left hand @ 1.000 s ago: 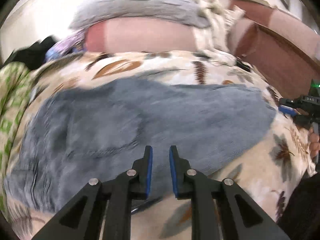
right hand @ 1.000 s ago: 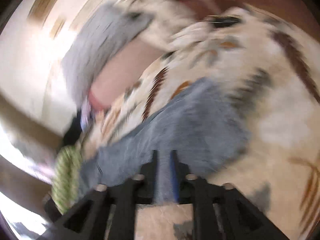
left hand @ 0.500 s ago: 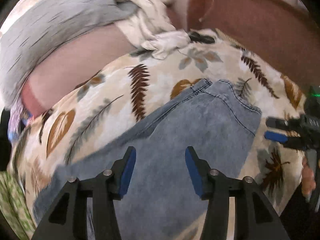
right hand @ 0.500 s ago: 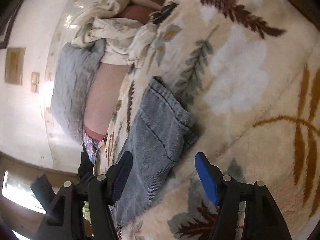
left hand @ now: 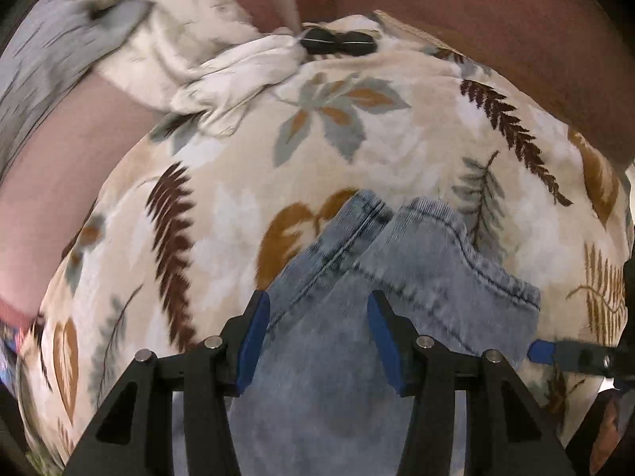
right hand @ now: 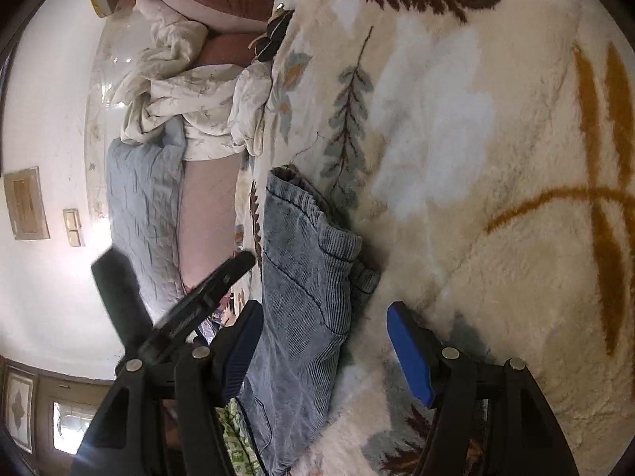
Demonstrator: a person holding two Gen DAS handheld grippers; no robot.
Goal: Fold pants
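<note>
Pants [left hand: 357, 317] lie lengthwise under half-open, empty left gripper [left hand: 317, 337] (nearer); right gripper [right hand: 323, 349], wider, empty, beside the hem.

A cream fleece blanket with brown fern and leaf prints [left hand: 397, 146] covers the bed; a crumpled white sheet [right hand: 186, 95], a grey quilted pillow [right hand: 139, 214] and what may be a black hair clip [left hand: 337, 41] lie nearby.

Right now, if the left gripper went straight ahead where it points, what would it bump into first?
Probably the jeans. The left gripper has just been opening, with nothing pinched between its fingers, and the denim lies right ahead of them on the leaf-print blanket. How far off is hard to tell.
</note>
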